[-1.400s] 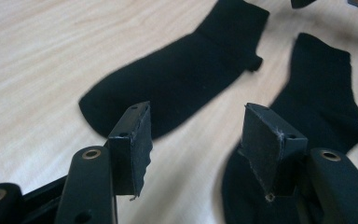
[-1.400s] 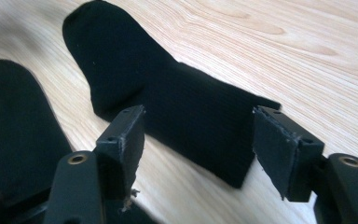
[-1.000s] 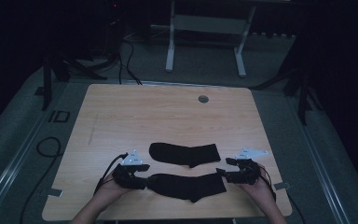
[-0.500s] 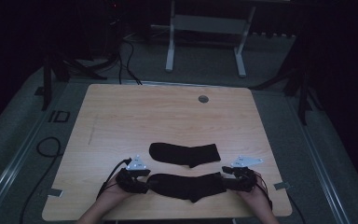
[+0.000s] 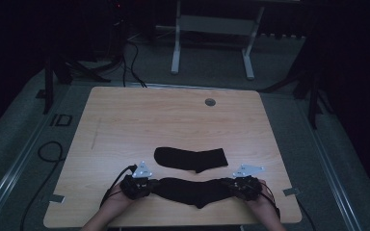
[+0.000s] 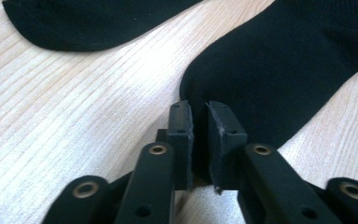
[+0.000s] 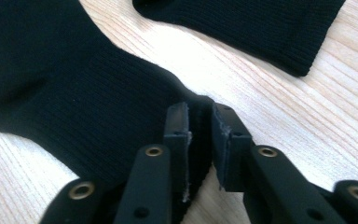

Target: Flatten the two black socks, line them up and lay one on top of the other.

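Two black socks lie on the table (image 5: 125,115), and the work in hand is on the near sock (image 5: 195,191), stretched crosswise close to the person's edge. The far sock (image 5: 191,158) rests flat just beyond it, the two apart with a strip of bare wood between.

The left claw (image 5: 147,184) is clenched on the near sock's rounded toe end; in the left gripper view the jaws stand nearly together with a fold of black knit between them. The right claw (image 5: 232,185) is clenched on the ribbed cuff end in the same way, the fabric pinched between its pads as the right gripper view shows.

Judging by this, the step is carrying the near sock over to lay it on its partner. To do it well, both hands should rise together and keep mild tension so the middle does not sag and drag on the wood. Each pinch is close to the fabric's edge, so a sharp tug could slip it free. Travel forward evenly, line toe over toe and cuff over cuff, lower flat, and release both ends only once the sock rests squarely on the far one.
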Demonstrator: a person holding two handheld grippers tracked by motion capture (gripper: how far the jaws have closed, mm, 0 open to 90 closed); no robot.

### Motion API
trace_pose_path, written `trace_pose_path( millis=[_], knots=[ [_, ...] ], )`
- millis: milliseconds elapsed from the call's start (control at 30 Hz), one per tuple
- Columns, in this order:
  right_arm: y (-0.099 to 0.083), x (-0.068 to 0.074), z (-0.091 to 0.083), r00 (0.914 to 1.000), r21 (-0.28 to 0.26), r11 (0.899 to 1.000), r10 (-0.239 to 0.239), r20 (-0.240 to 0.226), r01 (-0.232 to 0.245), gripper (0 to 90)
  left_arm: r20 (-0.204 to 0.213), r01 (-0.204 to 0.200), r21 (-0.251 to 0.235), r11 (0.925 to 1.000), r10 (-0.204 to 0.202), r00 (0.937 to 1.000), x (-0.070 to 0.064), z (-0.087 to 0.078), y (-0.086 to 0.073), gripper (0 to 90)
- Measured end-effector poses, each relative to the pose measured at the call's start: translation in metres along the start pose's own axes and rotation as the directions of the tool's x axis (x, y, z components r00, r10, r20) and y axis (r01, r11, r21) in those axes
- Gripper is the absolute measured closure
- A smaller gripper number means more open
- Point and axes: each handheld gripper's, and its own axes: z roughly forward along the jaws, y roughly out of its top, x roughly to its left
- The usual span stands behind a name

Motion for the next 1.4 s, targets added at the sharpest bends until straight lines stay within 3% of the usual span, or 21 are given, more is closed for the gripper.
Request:
trace_pose_path(
  millis=[300, 600, 800, 900, 933, 1033, 1133, 1267, 1400],
  knots=[
    [0.005, 0.0, -0.007, 0.9997, -0.015, 1.0, 0.022, -0.013, -0.022, 85.2, 0.0, 0.01, -0.019, 0.9998, -0.01, 1.0, -0.002, -0.007, 0.004, 84.8],
    [0.033, -0.006, -0.035, 0.9999, -0.117, 0.993, 0.012, 0.011, -0.011, 85.3, -0.032, -0.019, -0.089, 0.9958, 0.016, 0.9994, 0.004, -0.032, 0.033, 84.8],
    [0.059, -0.02, -0.045, 0.9993, -0.174, 0.985, 0.01, 0.035, -0.004, 85.2, -0.068, -0.029, -0.118, 0.9926, 0.021, 0.9974, 0.015, -0.039, 0.054, 84.8],
    [0.067, -0.024, -0.044, 0.9989, -0.177, 0.984, 0.004, 0.048, 0.005, 85.2, -0.075, -0.036, -0.12, 0.9922, 0.027, 0.9968, 0.018, -0.039, 0.06, 84.8],
    [0.078, -0.03, -0.041, 0.9979, -0.182, 0.983, 0.002, 0.064, 0.01, 85.2, -0.084, -0.034, -0.117, 0.9925, 0.024, 0.9961, 0.027, -0.037, 0.069, 84.8],
    [0.085, -0.037, -0.035, 0.9979, -0.178, 0.984, 0.013, 0.064, -0.002, 85.2, -0.096, -0.03, -0.106, 0.9939, 0.02, 0.9952, 0.036, -0.033, 0.075, 84.8],
    [0.089, -0.043, -0.025, 0.9975, -0.158, 0.987, 0.022, 0.067, -0.011, 85.2, -0.098, -0.024, -0.097, 0.995, 0.014, 0.995, 0.04, -0.03, 0.078, 84.7],
    [0.09, -0.047, -0.013, 0.9974, -0.136, 0.99, 0.033, 0.063, -0.024, 85.2, -0.12, -0.043, -0.058, 0.9974, 0.036, 0.9922, 0.047, -0.021, 0.08, 84.7],
    [0.087, -0.052, 0.002, 0.9967, -0.115, 0.993, 0.046, 0.067, -0.038, 85.2, -0.117, -0.013, -0.051, 0.9986, 0.007, 0.9931, 0.059, -0.012, 0.08, 84.7]
  ],
)
